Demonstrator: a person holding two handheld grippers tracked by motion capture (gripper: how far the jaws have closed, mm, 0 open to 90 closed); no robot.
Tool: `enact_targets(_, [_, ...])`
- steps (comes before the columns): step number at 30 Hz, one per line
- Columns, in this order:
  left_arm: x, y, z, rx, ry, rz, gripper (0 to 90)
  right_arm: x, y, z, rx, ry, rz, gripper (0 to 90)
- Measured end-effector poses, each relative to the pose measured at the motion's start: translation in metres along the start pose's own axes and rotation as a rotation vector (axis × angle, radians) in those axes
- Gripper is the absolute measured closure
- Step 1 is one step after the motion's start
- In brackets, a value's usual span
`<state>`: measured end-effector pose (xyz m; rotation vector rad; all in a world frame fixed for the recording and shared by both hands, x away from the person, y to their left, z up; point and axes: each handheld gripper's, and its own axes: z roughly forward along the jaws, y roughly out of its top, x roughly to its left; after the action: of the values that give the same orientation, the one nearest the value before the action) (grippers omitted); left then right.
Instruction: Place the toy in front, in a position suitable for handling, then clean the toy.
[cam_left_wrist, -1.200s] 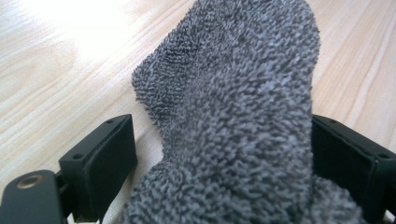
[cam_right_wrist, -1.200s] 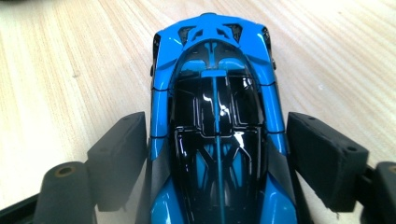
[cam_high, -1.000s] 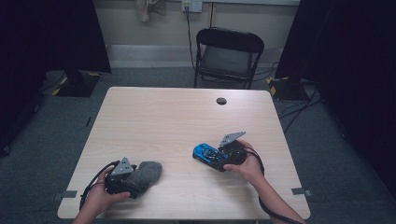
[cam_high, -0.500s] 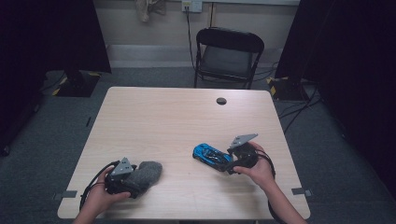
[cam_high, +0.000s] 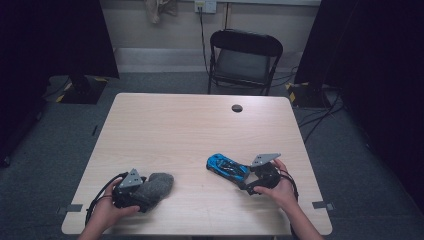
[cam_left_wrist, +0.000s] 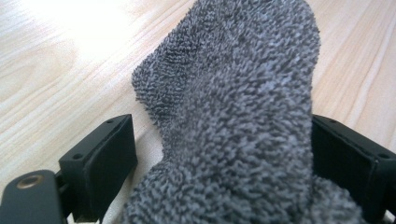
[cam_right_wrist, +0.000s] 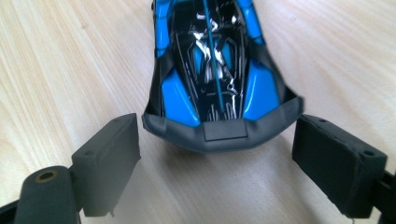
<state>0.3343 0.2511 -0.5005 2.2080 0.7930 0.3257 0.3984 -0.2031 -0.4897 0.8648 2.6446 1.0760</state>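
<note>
A blue and black toy car (cam_high: 227, 168) (cam_right_wrist: 212, 60) stands on the light wooden table (cam_high: 175, 130), right of centre. My right gripper (cam_high: 246, 182) (cam_right_wrist: 217, 123) sits just behind the car's tail. Its jaws have just been opening and now stand wide on either side of the tail, touching nothing. A fuzzy grey cloth (cam_high: 157, 185) (cam_left_wrist: 233, 93) lies near the front left edge. My left gripper (cam_high: 145, 192) (cam_left_wrist: 223, 123) has the cloth between its jaws. The cloth leans on one pad, and bare table shows between it and the other pad.
A small black round cap (cam_high: 237, 108) sits in the tabletop near the far edge. A black folding chair (cam_high: 245, 57) stands behind the table. Cables trail on the floor at the right. Both hands rest close to the table's near edge.
The right gripper has drawn back from the car, toward the right and the near edge, and its jaws stand wider. The car stays on the table. The left gripper and cloth have not moved.
</note>
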Motion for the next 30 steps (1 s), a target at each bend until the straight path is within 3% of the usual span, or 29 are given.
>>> enact_targets(5, [0.0001,0.0,0.0,0.0,0.0,0.001,10.3,0.0,-0.0028,0.0064,-0.03,-0.027,-0.003,14.4])
enact_targets(8, [-0.0001,0.0,0.0001,0.0,-0.002,-0.002,10.3,0.0025,-0.0043,0.0103,-0.053,-0.054,-0.031,13.6])
enact_targets(10, [0.0,0.0,0.0,0.0,0.0,0.0,10.3,0.0044,-0.0056,0.0113,-0.07,-0.062,-0.019,13.7])
enact_targets(30, [0.0001,0.0,-0.0002,0.001,0.0,0.001,10.3,0.0074,-0.0056,0.0117,-0.072,-0.069,-0.015,15.0])
